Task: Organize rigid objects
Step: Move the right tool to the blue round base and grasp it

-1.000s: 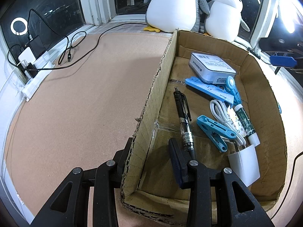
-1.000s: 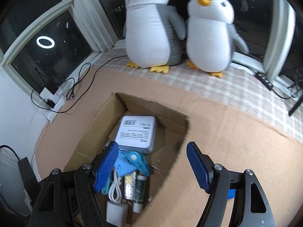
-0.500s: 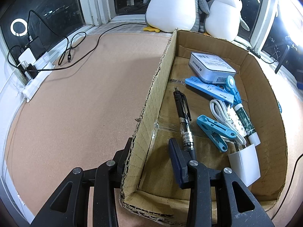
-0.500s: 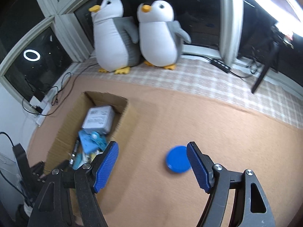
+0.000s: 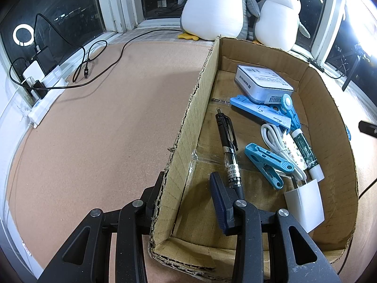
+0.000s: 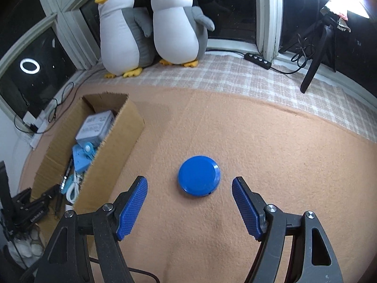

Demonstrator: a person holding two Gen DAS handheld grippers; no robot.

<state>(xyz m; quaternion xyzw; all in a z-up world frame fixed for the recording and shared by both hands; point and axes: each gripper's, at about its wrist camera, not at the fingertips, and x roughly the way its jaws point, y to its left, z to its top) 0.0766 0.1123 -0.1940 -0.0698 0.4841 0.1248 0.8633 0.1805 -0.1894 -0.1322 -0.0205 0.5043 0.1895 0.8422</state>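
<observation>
Since the earlier frame, the right gripper (image 6: 189,204) has swung away from the cardboard box (image 6: 113,155) and now faces the blue round disc (image 6: 199,175), which lies flat on the tabletop (image 6: 271,146).

Left to right:

1. The left gripper (image 5: 186,195) straddles the box's left wall (image 5: 188,127), one finger outside and one inside. Its jaws are spread, and whether they press on the wall cannot be told.
2. The box holds a black pen (image 5: 228,151), a blue clip (image 5: 266,164), a white charger (image 5: 304,202) and a white carton (image 5: 264,81).
3. The disc sits just right of the box, apart from it. The right jaws are released, wide apart, short of the disc.
</observation>
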